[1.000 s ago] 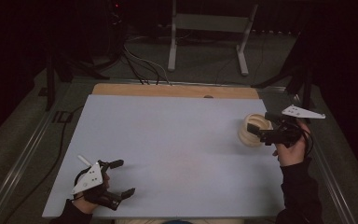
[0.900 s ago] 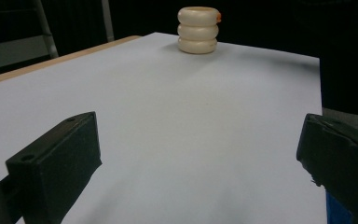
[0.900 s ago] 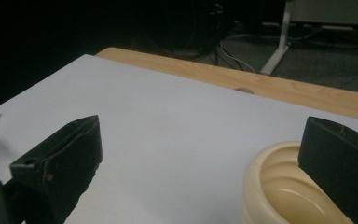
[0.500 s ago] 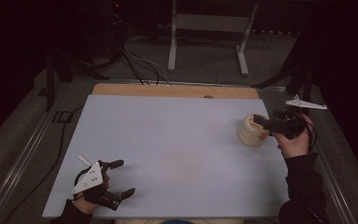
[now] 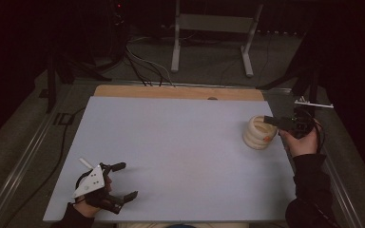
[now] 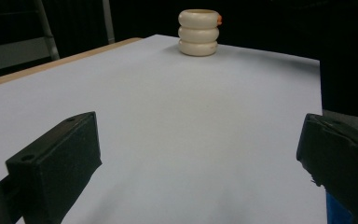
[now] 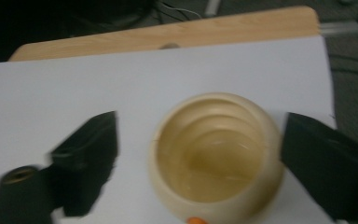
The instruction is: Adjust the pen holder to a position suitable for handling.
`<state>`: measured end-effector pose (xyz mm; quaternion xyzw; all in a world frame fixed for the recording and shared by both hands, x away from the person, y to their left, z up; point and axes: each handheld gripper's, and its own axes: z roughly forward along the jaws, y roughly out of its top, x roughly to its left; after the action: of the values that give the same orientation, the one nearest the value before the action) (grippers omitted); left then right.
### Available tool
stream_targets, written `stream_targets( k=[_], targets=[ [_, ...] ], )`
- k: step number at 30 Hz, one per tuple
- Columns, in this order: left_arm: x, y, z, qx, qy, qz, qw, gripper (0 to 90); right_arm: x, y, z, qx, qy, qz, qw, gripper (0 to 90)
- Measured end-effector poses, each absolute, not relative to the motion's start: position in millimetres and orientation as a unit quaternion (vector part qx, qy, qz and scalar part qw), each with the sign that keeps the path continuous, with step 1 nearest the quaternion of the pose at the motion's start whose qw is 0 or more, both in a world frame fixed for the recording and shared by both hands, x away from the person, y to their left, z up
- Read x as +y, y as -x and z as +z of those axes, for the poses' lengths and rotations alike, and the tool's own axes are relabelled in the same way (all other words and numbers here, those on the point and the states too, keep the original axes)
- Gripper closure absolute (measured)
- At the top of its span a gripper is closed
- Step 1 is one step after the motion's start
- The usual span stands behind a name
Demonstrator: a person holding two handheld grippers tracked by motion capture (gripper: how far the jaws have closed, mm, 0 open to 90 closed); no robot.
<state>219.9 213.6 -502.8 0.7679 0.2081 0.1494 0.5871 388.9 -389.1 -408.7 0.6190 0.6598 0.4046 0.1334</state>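
Cream ribbed plastic cup (image 5: pixel 258 133) at the table's (image 5: pixel 171 142) right edge sits between the closing, not yet gripping jaws of the right gripper (image 7: pixel 200 154); next, clamp and lift, while the left gripper (image 5: pixel 123 180) rests spread lower left.

Cream ringed cup (image 5: pixel 258 133) on white table (image 5: pixel 180 142)

We counted one cream ribbed cup (image 5: pixel 259 133), built of three stacked rings, between the right gripper's (image 5: pixel 272 120) jaws. We counted two grippers, the left gripper (image 5: pixel 123 180) apart from it, and one table (image 5: pixel 171 142).
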Motion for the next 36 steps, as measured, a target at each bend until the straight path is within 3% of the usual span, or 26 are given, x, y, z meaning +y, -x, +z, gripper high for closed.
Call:
stream_targets(
  k=[8, 15, 36],
  targets=[
    [213, -220, -503, 0.208, -0.768, 0.15, 0.587, 0.1, -391, -396, -413, 0.653, -0.654, 0.354, 0.142, 29.1],
    [214, -220, -503, 0.209, -0.767, 0.149, 0.588, 0.1, -391, -405, -421, 0.659, -0.674, 0.303, 0.14, 48.0],
    [214, -220, -503, 0.208, -0.768, 0.15, 0.587, 0.1, -384, -420, -433, 0.668, -0.697, 0.223, 0.137, 73.3]
  ],
)
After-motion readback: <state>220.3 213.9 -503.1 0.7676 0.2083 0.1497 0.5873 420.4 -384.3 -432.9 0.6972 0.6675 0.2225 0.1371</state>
